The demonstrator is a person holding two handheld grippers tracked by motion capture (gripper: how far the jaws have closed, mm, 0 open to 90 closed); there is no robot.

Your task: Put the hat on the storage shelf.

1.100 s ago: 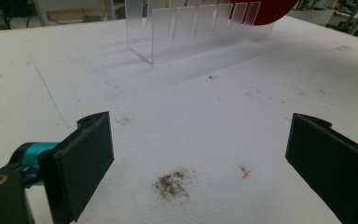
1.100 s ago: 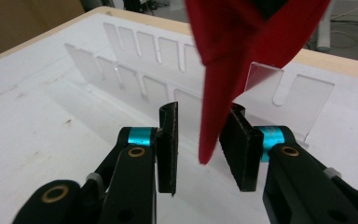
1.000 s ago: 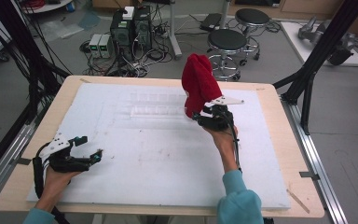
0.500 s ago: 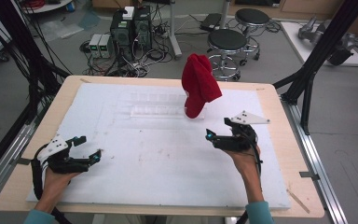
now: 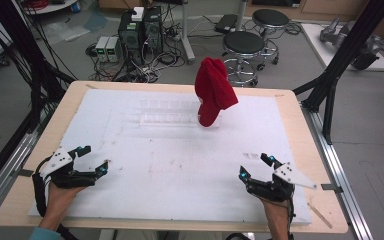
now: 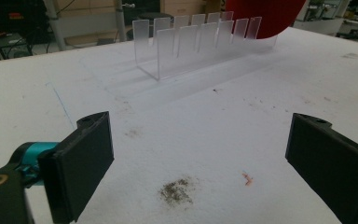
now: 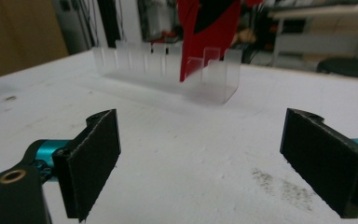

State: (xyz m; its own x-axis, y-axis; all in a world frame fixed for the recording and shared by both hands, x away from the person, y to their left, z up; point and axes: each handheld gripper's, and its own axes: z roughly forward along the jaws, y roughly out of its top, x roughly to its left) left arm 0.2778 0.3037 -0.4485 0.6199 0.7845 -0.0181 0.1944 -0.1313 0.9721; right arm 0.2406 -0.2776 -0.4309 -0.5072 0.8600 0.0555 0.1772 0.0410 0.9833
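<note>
Red cloth, a cap (image 5: pixel 214 92), hangs upright on the right end of a clear plastic rack (image 5: pixel 172 114) at the far middle of the white counter (image 5: pixel 180 170). It looks soft, light and floppy, likely to sag if pinched, so its stiffer lower edge seems the best hold. Both the left tongs (image 5: pixel 92 162) and the right tongs (image 5: pixel 255 167) rest near the front edge, jaws apart and empty, well away from it.

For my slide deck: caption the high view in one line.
Red cap propped on a clear slotted rack on the white table; left gripper and right gripper rest open near the front edge.
</note>
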